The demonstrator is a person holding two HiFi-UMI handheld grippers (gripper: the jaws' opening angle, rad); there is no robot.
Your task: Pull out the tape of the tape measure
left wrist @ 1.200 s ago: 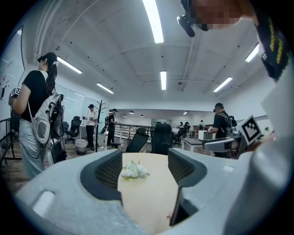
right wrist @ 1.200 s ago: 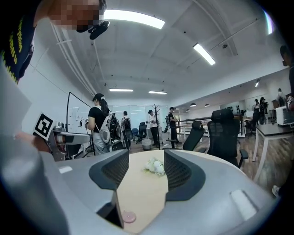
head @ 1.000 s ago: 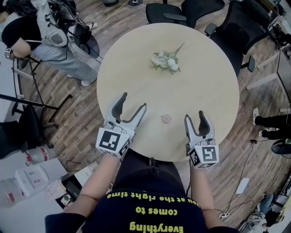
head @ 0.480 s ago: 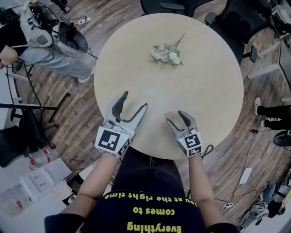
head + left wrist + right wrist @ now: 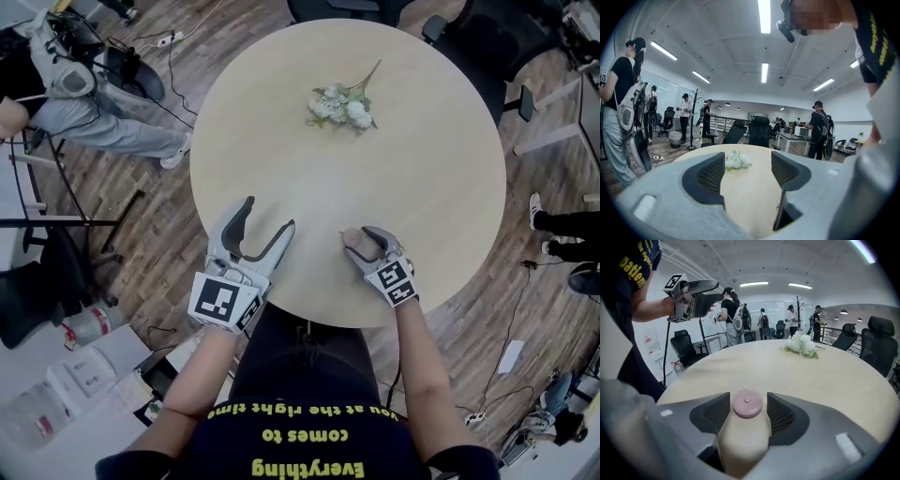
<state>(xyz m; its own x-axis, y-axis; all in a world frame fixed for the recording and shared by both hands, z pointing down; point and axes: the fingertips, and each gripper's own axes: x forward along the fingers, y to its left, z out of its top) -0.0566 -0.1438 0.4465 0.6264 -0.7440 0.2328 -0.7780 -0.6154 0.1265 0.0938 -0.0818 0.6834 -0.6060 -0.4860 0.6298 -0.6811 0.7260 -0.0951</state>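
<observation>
Right gripper (image 5: 361,236), fingers just widened, now down astride tape measure (image 5: 747,404) (left gripper (image 5: 269,214) spread, empty).

Pale pink round tape measure (image 5: 747,404) on a plain light-beige worktop (image 5: 422,178); flower sprig (image 5: 339,105) white with green leaves. Left gripper (image 5: 269,214) grey, with black mesh-textured pads and a black-and-white square-marker cube. Floor (image 5: 159,272) in brown wood-plank pattern; shirt (image 5: 300,375) dark with yellow lettering.
</observation>
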